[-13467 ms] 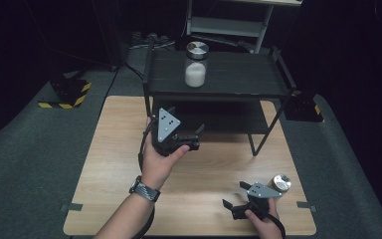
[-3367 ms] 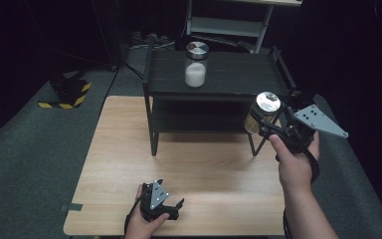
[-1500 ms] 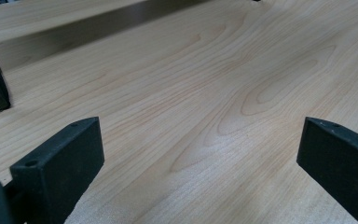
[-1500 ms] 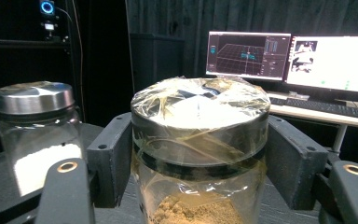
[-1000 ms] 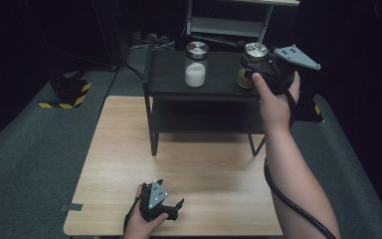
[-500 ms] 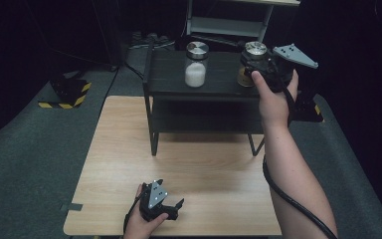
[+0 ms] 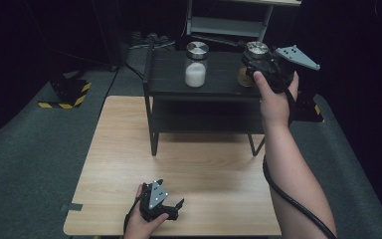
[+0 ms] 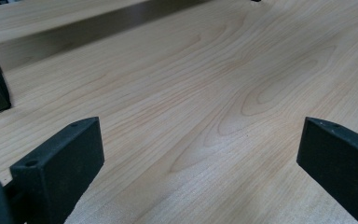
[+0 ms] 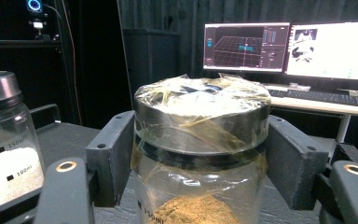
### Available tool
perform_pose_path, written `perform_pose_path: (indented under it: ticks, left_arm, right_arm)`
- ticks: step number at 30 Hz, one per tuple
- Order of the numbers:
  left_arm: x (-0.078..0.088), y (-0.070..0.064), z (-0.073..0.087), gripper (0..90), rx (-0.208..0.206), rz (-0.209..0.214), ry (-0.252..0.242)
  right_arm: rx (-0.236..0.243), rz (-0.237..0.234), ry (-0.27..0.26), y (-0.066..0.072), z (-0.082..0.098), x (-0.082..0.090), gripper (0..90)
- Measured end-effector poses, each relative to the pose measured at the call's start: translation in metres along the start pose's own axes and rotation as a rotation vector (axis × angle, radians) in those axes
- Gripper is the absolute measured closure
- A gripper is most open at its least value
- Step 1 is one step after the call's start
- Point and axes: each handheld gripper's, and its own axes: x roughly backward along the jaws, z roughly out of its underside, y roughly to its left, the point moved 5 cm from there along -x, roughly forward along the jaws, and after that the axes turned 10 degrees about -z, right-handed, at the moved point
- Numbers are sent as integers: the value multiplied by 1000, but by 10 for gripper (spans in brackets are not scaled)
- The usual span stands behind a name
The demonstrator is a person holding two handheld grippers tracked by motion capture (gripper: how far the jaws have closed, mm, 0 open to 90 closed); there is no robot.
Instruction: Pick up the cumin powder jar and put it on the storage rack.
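- Right gripper (image 9: pixel 200 154) clamped on brown-powder jar (image 9: pixel 200 140), over shelf (image 7: pixel 219 84) beside white-powder jar (image 7: pixel 197 64), for setting down.
- Left gripper (image 7: pixel 171 209) apart, idle on table (image 7: pixel 204 169).

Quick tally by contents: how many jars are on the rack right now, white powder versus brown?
White-powder jar: 1
Brown-powder jar: 1, in the right claw
Total: 2 jars on the rack
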Motion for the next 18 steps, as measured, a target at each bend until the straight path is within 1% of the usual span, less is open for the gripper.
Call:
perform_pose_path:
  ticks: [6, 9, 16, 18]
  left_arm:
    - [0, 0, 0, 9, 2, 1, 1]
    - [0, 1, 0, 9, 5, 4, -1]
    - [0, 1, 0, 9, 0, 5, -1]
    - [0, 1, 0, 9, 2, 5, -1]
  right_arm:
    - [-3, 0, 8, 0, -2, 0, 317]
    - [-13, 0, 10, 0, -3, 0, 316]
    - [-9, 3, 37, 1, -8, 0, 312]
    - [-3, -1, 42, 1, -9, 0, 296]
